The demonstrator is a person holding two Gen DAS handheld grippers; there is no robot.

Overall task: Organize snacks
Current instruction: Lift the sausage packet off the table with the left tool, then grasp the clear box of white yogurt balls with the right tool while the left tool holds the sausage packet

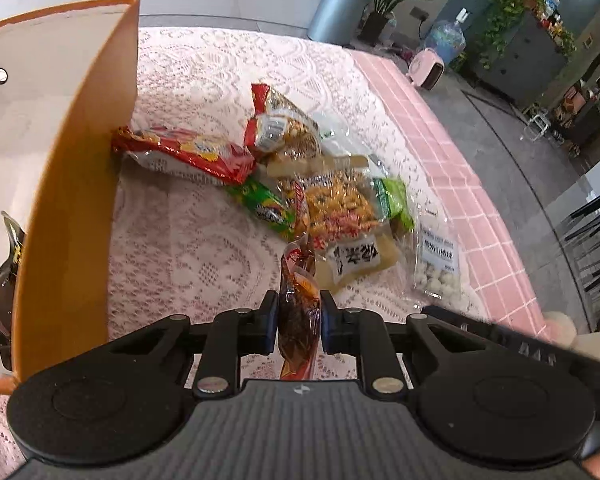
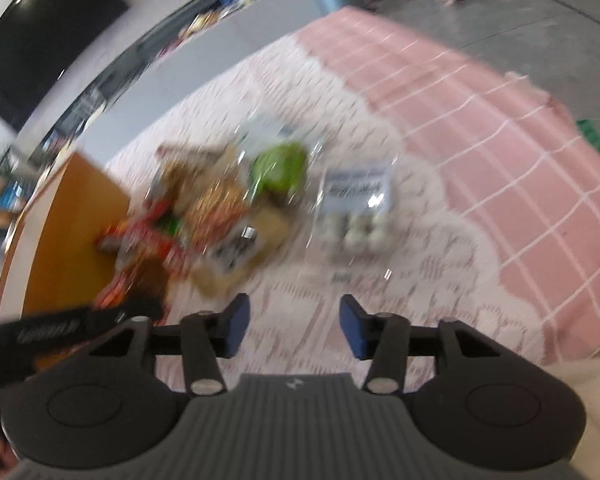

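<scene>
**Left gripper carries a sachet beside the orange box**

White lace cloth [image 1: 188, 240] covers the table, and a pink checked cloth [image 1: 452, 168] shows along its right edge; behind are a grey metal bin [image 1: 340, 8] and potted plants. From the left wrist view, the left gripper [image 1: 299, 324] has its blue pads pressed on a slim brown-red plastic sachet [image 1: 298, 312]. The long axis of the sachet runs along the fingers, pointing forward. The tall orange-walled cardboard box [image 1: 76, 184] stands just to the left of the fingers, with a dark packet [image 1: 4, 280] already inside it. I judge that the coming move is a swing to the left and over this wall, so the left gripper is the nearer one. A pile of remaining snack packets [image 1: 332, 208] lies ahead on the lace, with a red wrapper [image 1: 184, 152] touching the box wall and a clear bag of white balls [image 1: 438, 264] near the right edge.

From the right wrist view, which is blurred, the right gripper [image 2: 295, 328] hovers above the lace with its fingers spread and nothing between them. The same clear bag [image 2: 356, 208] lies straight ahead of it, the pile to its left.
</scene>
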